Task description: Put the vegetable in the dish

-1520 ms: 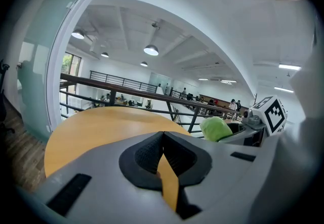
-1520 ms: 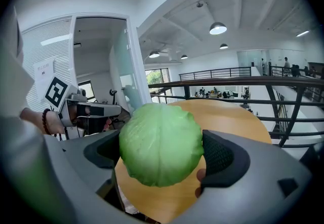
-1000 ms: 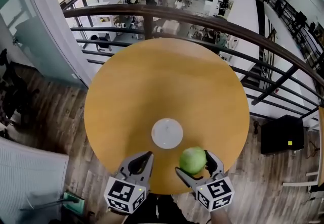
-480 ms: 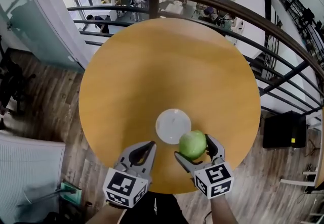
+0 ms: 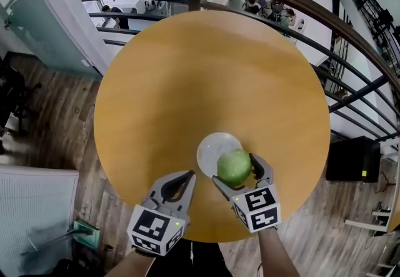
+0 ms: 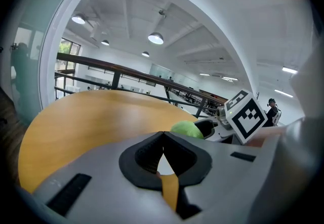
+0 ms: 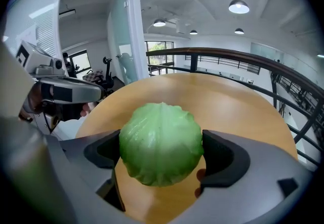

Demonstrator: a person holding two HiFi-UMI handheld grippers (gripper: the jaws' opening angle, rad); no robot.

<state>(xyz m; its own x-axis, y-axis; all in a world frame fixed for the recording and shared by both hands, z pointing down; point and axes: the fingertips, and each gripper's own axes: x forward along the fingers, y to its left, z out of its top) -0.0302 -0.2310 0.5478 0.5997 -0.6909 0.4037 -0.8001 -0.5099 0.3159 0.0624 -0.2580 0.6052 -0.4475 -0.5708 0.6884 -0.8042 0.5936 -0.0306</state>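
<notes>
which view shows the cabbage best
The right gripper view: the cabbage fills the middle of the frame, clamped between the right gripper's jaws, leaf veins clear. The head view shows it small from above, overlapping the white dish's near edge. The left gripper view shows only a green sliver beyond the left gripper.

Head view: we look steeply down on the round table [image 5: 206, 69] from well above. Left gripper view: we sit low at its near edge, looking across. Right gripper view: close behind the cabbage [image 7: 161, 149], facing the far edge. All three share table and cabbage.
</notes>
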